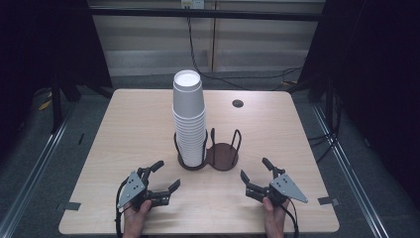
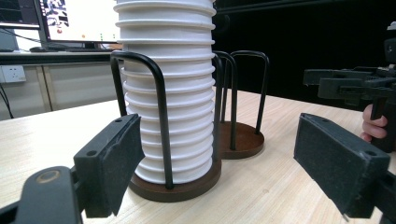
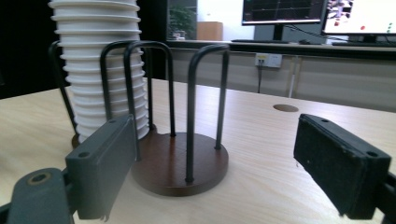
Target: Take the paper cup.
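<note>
Two tongs rest low on your desk (image 1: 124, 129), both spread wide with nothing between the jaws. The stack of white paper cups (image 1: 188, 119) stands upright in the left ring of the double wire cup holder (image 1: 224, 154), mid-desk, beside its bare right ring. Your left tongs (image 1: 163, 176) and right tongs (image 1: 255, 171) sit just short of the holder, touching nothing.

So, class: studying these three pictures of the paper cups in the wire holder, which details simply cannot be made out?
- Top of the cup stack: cut off by the upper edge in both gripper views.
- Exact cup count: rims in the high view too small and merged.
- Monitor contents: blurred, cropped in the right gripper view.
- Lowest cups' rear side: hidden behind the stack and holder wires.
</note>
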{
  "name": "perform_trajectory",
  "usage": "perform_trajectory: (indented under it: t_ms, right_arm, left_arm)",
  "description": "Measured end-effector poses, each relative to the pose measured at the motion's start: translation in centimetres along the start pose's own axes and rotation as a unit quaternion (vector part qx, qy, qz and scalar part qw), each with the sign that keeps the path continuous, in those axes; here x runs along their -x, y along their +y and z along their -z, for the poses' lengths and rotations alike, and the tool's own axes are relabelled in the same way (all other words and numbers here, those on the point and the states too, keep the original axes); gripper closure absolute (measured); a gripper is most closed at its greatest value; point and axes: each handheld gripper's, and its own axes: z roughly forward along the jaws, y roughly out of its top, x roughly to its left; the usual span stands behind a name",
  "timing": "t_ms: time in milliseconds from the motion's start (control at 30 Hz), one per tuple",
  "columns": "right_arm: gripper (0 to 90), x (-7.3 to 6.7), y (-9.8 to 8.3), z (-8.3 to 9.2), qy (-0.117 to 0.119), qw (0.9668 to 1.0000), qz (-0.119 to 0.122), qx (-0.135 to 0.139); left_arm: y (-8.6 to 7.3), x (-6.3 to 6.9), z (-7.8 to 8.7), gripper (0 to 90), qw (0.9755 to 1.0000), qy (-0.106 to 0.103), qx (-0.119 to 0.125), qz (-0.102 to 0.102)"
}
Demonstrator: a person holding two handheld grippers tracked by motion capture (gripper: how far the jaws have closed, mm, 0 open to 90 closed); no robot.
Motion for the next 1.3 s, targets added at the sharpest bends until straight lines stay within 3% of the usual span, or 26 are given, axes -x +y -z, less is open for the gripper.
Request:
perform_trajectory:
  t_ms: [100, 167, 200, 267, 533, 633, 700, 733, 800, 1033, 1200, 1300]
  right_arm:
    - [12.6, 0.1, 0.0, 0.0, -0.007, 1.0, -0.004, -0.001]
    - [12.6, 0.0, 0.1, -0.1, -0.01, 0.9998, -0.008, -0.013]
    - [13.1, -0.1, 0.2, -0.4, -0.005, 0.9994, -0.008, -0.033]
    - [13.4, -0.2, 0.2, -0.4, 0.003, 0.9995, -0.007, -0.03]
    - [16.1, -0.1, 0.2, -0.2, -0.003, 0.9993, -0.023, -0.03]
    - [19.3, -0.2, 0.6, -0.2, 0.025, 0.9985, -0.035, -0.035]
    - [19.5, -0.3, 0.7, -0.2, 0.028, 0.9984, -0.031, -0.038]
    - [23.9, -0.5, 1.1, -0.1, 0.048, 0.9975, -0.032, -0.042]
    - [23.8, -0.6, 1.5, -0.1, 0.061, 0.9965, -0.035, -0.046]
    - [23.9, -0.5, 2.1, -0.1, 0.072, 0.9956, -0.036, -0.048]
    - [24.8, -0.7, 2.5, -0.4, 0.103, 0.9906, -0.065, -0.063]
    - [26.2, -0.8, 2.9, -0.5, 0.11, 0.9903, -0.061, -0.059]
  left_arm:
    - [0.0, 0.0, 0.0, 15.2, 1.0, 0.0, 0.0, 0.0]
    - [0.0, 0.0, 0.0, 14.9, 1.0, 0.0, 0.0, 0.0]
    - [0.0, 0.0, 0.0, 14.9, 1.0, 0.001, -0.001, 0.001]
    - [0.0, 0.0, 0.0, 14.9, 1.0, 0.0, 0.0, 0.0]
    - [0.0, 0.0, 0.0, 15.5, 1.0, -0.001, 0.001, -0.001]
    - [0.0, 0.0, 0.0, 15.5, 1.0, -0.001, 0.0, 0.0]
    - [0.0, 0.0, 0.0, 15.5, 1.0, -0.001, 0.001, -0.001]
    - [0.0, 0.0, 0.0, 15.5, 1.0, -0.001, 0.001, 0.0]
    - [0.0, 0.0, 0.0, 15.5, 1.0, -0.001, 0.001, 0.0]
    - [0.0, 0.0, 0.0, 15.5, 1.0, -0.001, 0.0, 0.0]
    - [0.0, 0.0, 0.0, 15.5, 1.0, -0.001, 0.0, 0.0]
    - [0.0, 0.0, 0.0, 15.5, 1.0, -0.001, 0.0, 0.0]
